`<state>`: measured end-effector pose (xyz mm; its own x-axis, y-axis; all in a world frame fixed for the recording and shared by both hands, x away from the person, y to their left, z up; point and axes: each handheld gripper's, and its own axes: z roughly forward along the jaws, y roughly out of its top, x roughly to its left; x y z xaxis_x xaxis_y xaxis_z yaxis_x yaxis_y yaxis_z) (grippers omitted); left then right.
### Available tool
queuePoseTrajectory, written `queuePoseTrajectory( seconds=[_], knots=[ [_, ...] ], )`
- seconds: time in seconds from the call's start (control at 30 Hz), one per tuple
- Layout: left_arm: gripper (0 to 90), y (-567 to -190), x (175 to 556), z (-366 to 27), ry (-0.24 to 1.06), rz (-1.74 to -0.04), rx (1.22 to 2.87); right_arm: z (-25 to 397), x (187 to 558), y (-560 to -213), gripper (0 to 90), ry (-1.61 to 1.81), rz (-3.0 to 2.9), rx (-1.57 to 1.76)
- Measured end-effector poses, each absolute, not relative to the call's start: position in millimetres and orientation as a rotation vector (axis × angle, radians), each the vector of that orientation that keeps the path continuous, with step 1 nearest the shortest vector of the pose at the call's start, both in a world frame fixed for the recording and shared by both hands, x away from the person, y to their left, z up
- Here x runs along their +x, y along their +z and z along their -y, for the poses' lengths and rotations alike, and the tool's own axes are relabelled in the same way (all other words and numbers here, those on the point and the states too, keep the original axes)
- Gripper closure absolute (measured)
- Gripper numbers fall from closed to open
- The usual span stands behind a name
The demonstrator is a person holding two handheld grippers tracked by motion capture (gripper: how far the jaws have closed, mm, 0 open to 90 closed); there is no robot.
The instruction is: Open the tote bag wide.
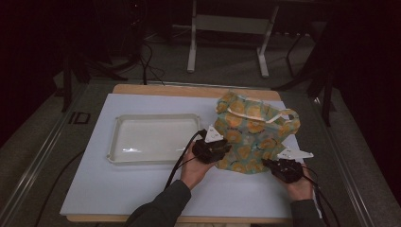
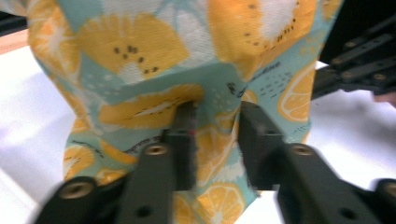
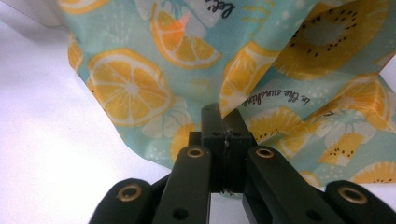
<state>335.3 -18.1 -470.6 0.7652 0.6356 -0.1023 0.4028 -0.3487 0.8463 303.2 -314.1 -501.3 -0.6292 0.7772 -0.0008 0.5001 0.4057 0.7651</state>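
Observation:
A fabric bag [image 1: 250, 127] printed with orange and lemon slices on teal stands crumpled on the right half of the white board. My left gripper [image 1: 224, 150] is at the bag's lower left corner. In the left gripper view its jaws stand apart, open around a fold of the bag [image 2: 154, 46], the left gripper [image 2: 215, 116] touching the cloth. My right gripper [image 1: 268, 163] is at the bag's lower right edge. In the right gripper view the right gripper [image 3: 224, 116] is shut, pinching a hem of the bag [image 3: 130, 88].
A clear plastic tray [image 1: 113, 142] lies empty on the white board [image 1: 118, 189], left of the bag. The bag's pale handles [image 1: 283, 113] loop at its top. Table legs and cables stand on the dark floor beyond the table.

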Motion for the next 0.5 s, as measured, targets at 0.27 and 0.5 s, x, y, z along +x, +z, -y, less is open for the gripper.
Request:
queuePoseTrajectory(
  seconds=[0.27, 0.5],
  knots=[
    [89.4, -477.4, 337.2, 16.3, 0.273, -0.778, 2.021, 319.4, 301.8, -494.4, 80.1, 1.110, -2.290, 1.112],
    [89.5, -485.7, 336.7, 17.1, 0.273, -0.776, 2.059, 322.6, 297.9, -477.2, 61.2, 1.193, -2.228, 1.107]
  ],
)
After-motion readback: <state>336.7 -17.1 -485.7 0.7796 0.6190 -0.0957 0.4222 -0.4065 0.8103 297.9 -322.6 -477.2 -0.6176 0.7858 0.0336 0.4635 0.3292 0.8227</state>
